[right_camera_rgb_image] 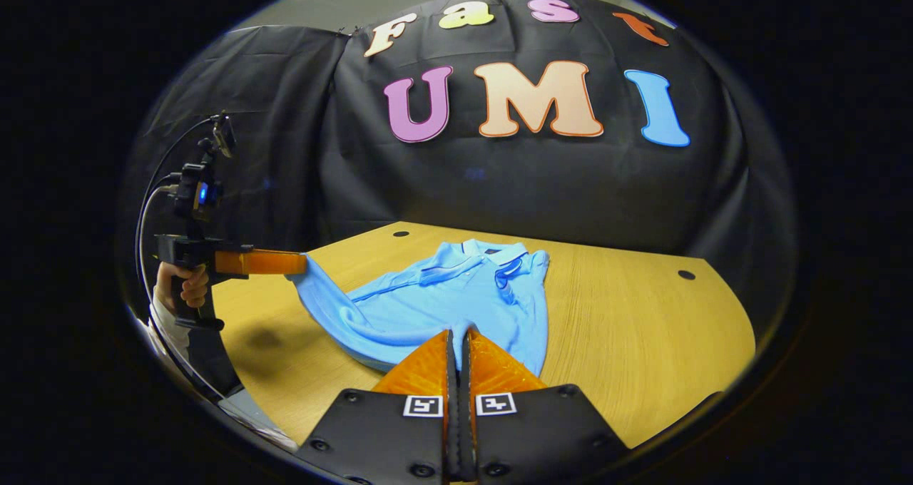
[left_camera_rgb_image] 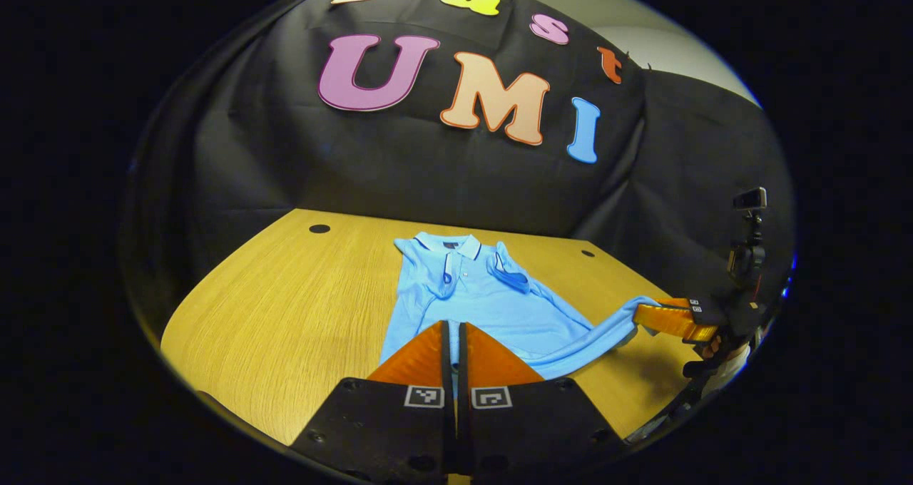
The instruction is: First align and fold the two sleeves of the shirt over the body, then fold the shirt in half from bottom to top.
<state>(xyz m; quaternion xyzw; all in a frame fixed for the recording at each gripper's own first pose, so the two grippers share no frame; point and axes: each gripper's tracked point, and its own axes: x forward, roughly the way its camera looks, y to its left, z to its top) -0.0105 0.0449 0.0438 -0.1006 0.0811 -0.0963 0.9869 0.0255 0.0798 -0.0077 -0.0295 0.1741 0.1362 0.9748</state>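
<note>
From where I sit I see a wooden desk (left_camera_rgb_image: 285, 307) with a pale, yellowish grain and a rounded front edge. Small dark round holes (left_camera_rgb_image: 319, 228) sit near its far corners. Black cloth (left_camera_rgb_image: 399, 164) hangs as the booth's wall behind the desk and wraps round both sides, creased in long folds. Above the cloth a strip of light grey wall or ceiling (left_camera_rgb_image: 663, 46) shows. Light falls evenly on the desk top.

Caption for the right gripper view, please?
Right gripper and left gripper pinch the shirt's hem over the table, sleeves folded.
</note>
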